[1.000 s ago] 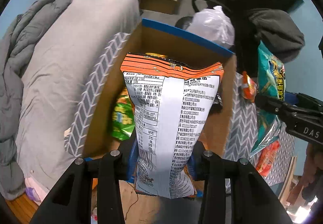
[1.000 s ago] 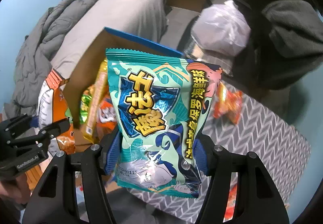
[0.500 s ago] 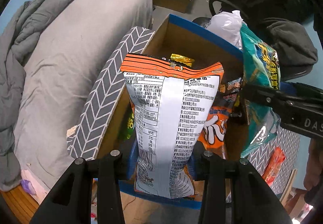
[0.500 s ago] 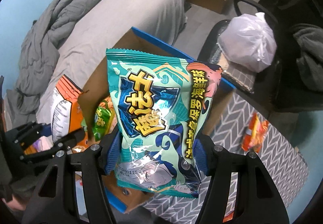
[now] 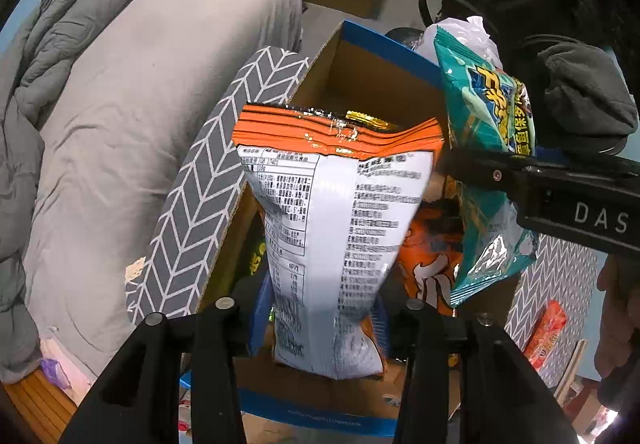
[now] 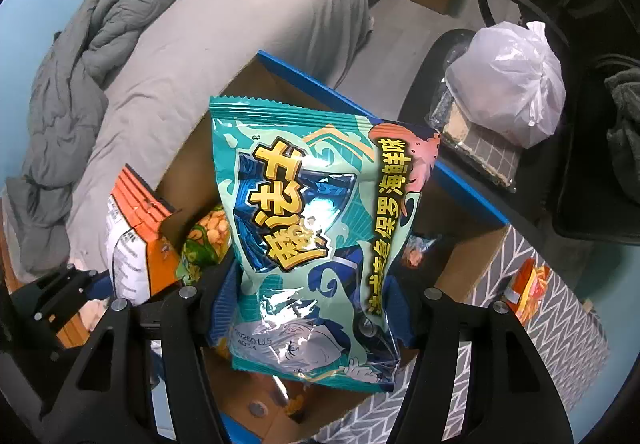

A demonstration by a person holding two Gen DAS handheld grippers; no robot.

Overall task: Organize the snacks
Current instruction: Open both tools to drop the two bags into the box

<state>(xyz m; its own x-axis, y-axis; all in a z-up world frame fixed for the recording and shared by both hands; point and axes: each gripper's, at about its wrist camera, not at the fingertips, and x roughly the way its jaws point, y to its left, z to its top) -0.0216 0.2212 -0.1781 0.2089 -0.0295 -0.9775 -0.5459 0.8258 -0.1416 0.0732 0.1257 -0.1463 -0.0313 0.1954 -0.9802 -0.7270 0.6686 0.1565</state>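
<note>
We hold the orange bag (image 5: 332, 212) upright in the left gripper (image 5: 320, 320), long axis vertical, crimped orange seal up and its white printed back toward the camera. The jaws have just been opening a little; the bag stands between the blue pads, which touch its pinched lower part. It hangs over the open box (image 5: 380, 84), near the box's left wall in the left wrist view.

The right gripper (image 6: 312, 308) is clamped on the teal bag (image 6: 316, 228) low down. This bag also stands on end, with its zigzag top edge up and its glossy printed front facing the camera. It sits over the middle of the box, toward the right wall as the left wrist view shows it, just beside the orange bag.

The box is plain brown cardboard with a blue rim, and its far half looks roomy. A green bag (image 6: 208, 236) and other foil packs lie inside along the left wall. The box rests on a grey chevron cloth (image 6: 552, 344), where a small orange packet (image 6: 528, 292) lies near the box's right corner. A grey bed (image 5: 140, 84) runs close along the left side.
</note>
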